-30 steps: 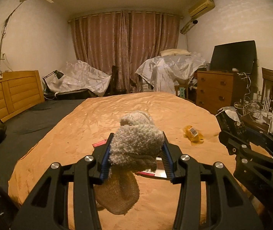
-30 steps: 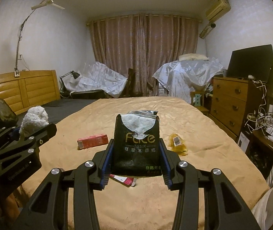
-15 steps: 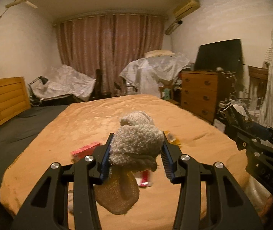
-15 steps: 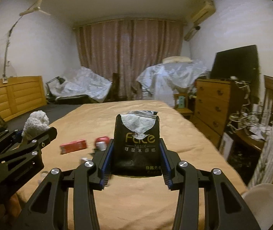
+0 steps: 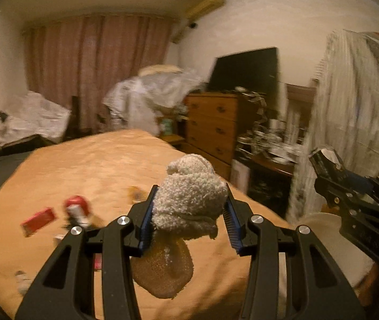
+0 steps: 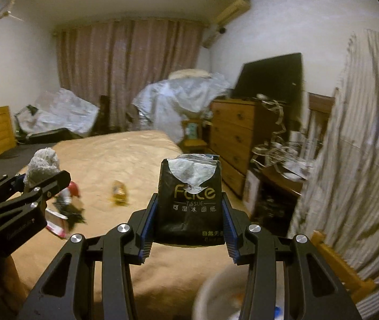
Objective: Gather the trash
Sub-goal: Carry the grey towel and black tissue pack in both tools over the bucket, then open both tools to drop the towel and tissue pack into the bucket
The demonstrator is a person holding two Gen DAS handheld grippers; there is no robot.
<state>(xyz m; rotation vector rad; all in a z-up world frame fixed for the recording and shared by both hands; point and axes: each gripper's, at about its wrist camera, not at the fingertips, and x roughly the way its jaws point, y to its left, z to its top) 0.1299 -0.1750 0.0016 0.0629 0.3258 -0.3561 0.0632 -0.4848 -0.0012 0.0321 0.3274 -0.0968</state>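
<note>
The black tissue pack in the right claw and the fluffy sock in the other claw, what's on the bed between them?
In the right wrist view, between the black tissue pack and the fluffy sock lie a yellow wrapper and red-and-white litter on the bed.

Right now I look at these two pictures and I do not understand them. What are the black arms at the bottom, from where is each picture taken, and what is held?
There is no robot. A person holds one two-finger tool in each hand, and a wide-angle camera on each tool looks forward along its fingers.

In the left view, the left tool is shut on a fluffy sock. In the right view, the right tool is shut on a black tissue pack.

Both look over a bed with an orange cover. A red box and other small litter, blurred, lie on it. A white bin shows at the bottom right.
</note>
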